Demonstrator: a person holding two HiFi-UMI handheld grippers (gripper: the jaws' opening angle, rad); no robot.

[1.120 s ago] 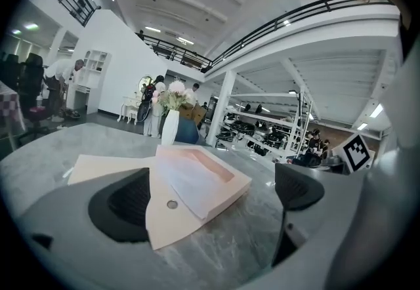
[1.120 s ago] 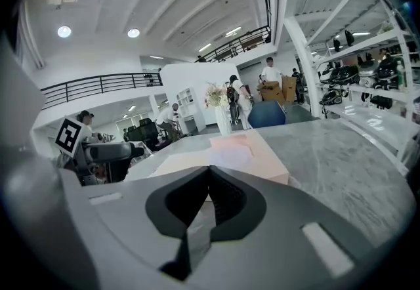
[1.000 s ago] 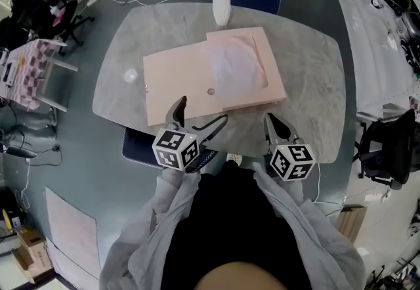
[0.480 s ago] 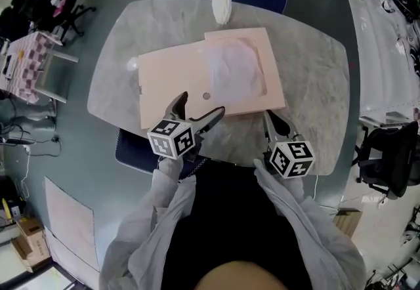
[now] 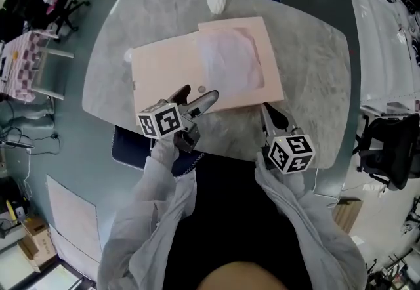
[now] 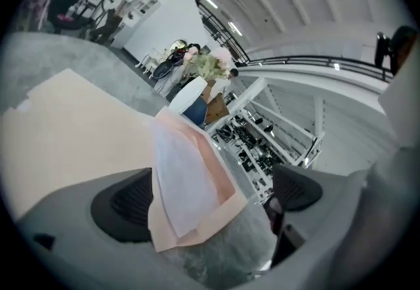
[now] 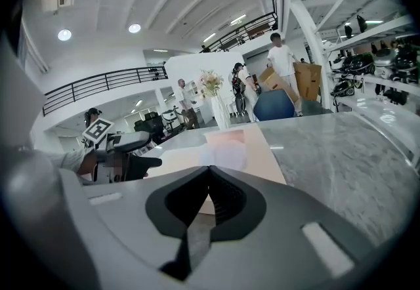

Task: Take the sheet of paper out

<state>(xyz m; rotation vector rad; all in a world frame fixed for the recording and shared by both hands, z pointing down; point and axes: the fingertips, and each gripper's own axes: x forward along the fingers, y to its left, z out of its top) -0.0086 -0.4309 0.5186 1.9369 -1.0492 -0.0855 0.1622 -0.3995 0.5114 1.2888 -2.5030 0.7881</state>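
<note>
The left hand-held gripper [image 5: 199, 96], jaws wide apart and empty, is advancing over the near edge of the pink folder [image 5: 164, 72] toward the ungrasped sheet of paper [image 5: 231, 62] in its right half, while the right hand-held gripper [image 5: 268, 111] is waiting closed and empty.

We look steeply down from head height onto the whole grey worktop [image 5: 315, 65], taking in its full outline. The left tool's [image 5: 200, 93] camera sits low and close over the pink folder [image 6: 72, 131], facing along it toward the vase [image 6: 185, 95]. The right tool's [image 5: 265, 110] camera looks across the worktop from its near edge, farther from the folder. All three views share folder and vase.
</note>
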